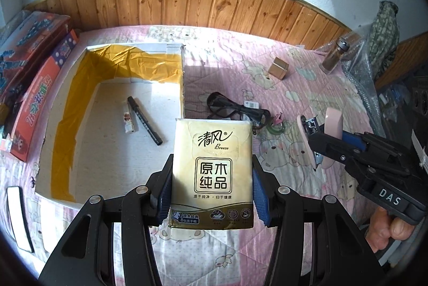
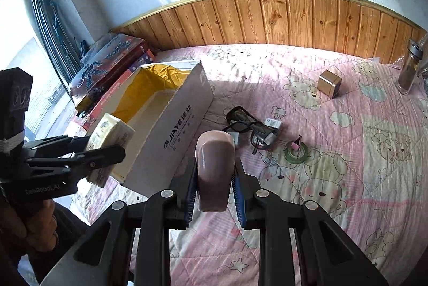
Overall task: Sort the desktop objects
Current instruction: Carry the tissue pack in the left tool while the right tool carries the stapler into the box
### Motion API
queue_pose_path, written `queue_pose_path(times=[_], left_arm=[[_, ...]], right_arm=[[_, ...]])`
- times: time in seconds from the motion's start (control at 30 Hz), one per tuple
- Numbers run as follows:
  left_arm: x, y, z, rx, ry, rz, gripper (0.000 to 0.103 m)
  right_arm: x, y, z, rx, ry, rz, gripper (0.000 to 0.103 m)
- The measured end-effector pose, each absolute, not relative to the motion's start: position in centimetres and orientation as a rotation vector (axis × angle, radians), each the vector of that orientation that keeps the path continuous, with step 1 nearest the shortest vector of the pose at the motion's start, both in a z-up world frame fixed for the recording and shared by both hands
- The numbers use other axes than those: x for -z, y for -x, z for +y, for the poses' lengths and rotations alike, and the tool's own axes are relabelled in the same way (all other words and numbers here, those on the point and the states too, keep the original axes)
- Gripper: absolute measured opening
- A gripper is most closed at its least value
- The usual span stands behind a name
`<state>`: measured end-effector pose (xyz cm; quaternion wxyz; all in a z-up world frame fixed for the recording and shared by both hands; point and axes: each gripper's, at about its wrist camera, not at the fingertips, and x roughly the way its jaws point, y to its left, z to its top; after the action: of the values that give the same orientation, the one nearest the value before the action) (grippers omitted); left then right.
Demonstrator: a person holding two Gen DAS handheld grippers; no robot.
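Observation:
My left gripper [image 1: 212, 179] is shut on a yellow tissue pack [image 1: 212, 168] and holds it above the bed, just right of the open white box [image 1: 67, 99]. The box has a yellow lining and holds a black pen [image 1: 144, 120] and a lighter [image 1: 129, 119]. My right gripper [image 2: 214, 184] is shut on a pink tape dispenser [image 2: 214, 168], held above the pink quilt. The left gripper and tissue pack also show in the right wrist view [image 2: 107, 149], beside the box [image 2: 171, 131]. Black glasses [image 2: 246, 123], a green tape roll [image 2: 295, 152], a small gold box [image 2: 329, 82] and a glass bottle [image 2: 409, 66] lie on the quilt.
Toy boxes [image 1: 29, 50] are stacked left of the white box against the wood-panelled wall [image 1: 187, 0]. A white flat object [image 1: 20, 216] lies at the left near edge. Bubble wrap and camouflage cloth [image 1: 382, 32] sit at the far right.

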<state>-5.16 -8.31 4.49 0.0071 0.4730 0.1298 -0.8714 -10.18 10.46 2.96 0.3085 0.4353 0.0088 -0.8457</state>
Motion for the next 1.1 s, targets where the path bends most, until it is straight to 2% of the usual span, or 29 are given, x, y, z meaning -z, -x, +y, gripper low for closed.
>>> queue_pose_path(times=[0.13, 0.47, 0.6, 0.83, 1.1], left_arm=[[-3.1, 6.1, -10.1, 2.619, -1.488, 0.465, 0.053], [-3.2, 7.2, -13.4, 2.435, -1.444, 0.652, 0.053], [-3.3, 7.7, -14.0, 2.481, -1.321, 0.583, 0.053], [-1.9, 9.5, -18.0, 2.451, -1.333, 0.737, 0.053], [-0.3, 10.9, -21.2, 2.382, -1.352, 0.677, 0.053]], right_arm=[[-3.6, 9.6, 7.4, 2.148, -1.128, 0.008, 0.026], [-4.8, 7.0, 4.9, 2.126, -0.987, 0.152, 0.026], [-5.0, 6.9, 4.8, 2.138, -0.971, 0.155, 0.026], [-3.9, 9.3, 1.6, 2.114, -1.011, 0.154, 0.026], [-2.5, 12.2, -2.3, 2.104, -1.013, 0.22, 0.026]])
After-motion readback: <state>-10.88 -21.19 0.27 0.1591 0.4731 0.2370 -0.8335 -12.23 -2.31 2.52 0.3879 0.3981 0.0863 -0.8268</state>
